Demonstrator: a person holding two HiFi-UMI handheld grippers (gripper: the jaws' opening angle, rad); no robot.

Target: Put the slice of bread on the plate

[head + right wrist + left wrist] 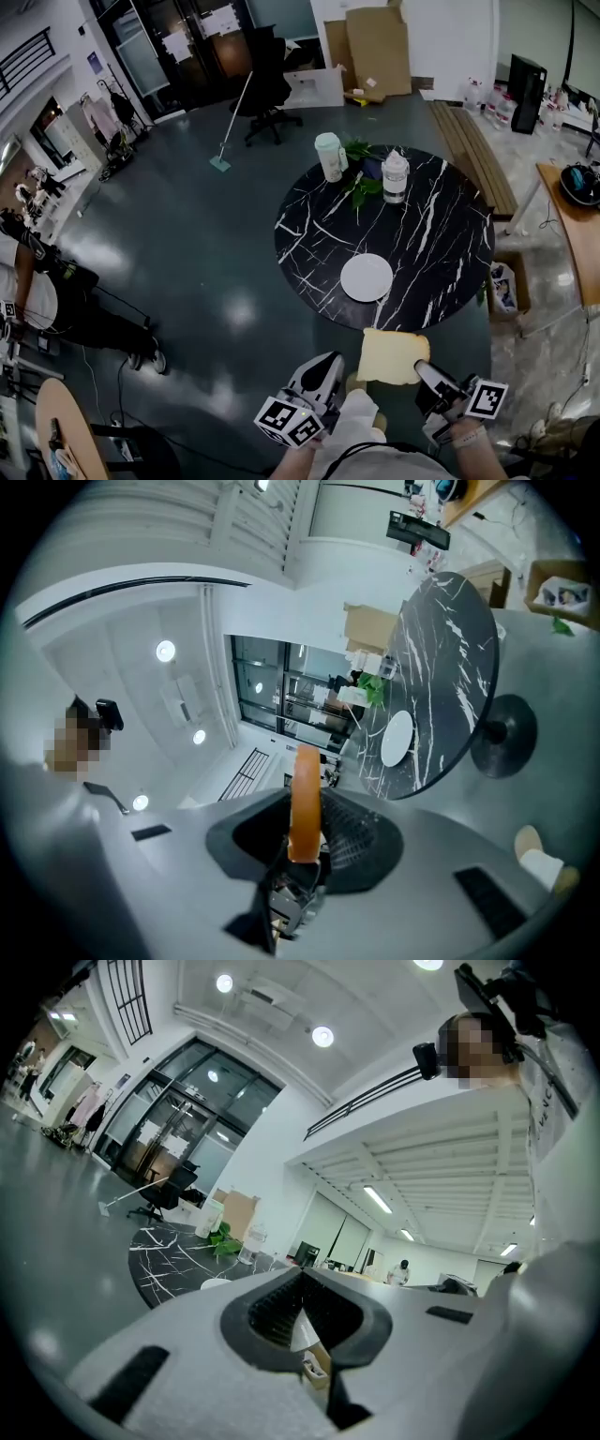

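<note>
Ahead of the person stands a round black marbled surface (441,216), with a cup (329,156), a bottle (395,176) and a leafy plant (361,183) at its far side; a white plate (366,277) sits bare near its closest edge; the slice of bread (392,356) hangs in the air short of that edge, over the floor (206,244), well apart from the plate; the right tongs (424,373) pinch the slice by its right-hand margin only, shown edge-on between their jaws in the right gripper view; the left tongs (328,364) are pressed together, empty, just beside the slice. Likely risks: soft bread held by one margin may droop, tear or slip free before it reaches the plate; letting go early would drop it on the floor or the bare surface; a low approach could nudge the plate.
</note>
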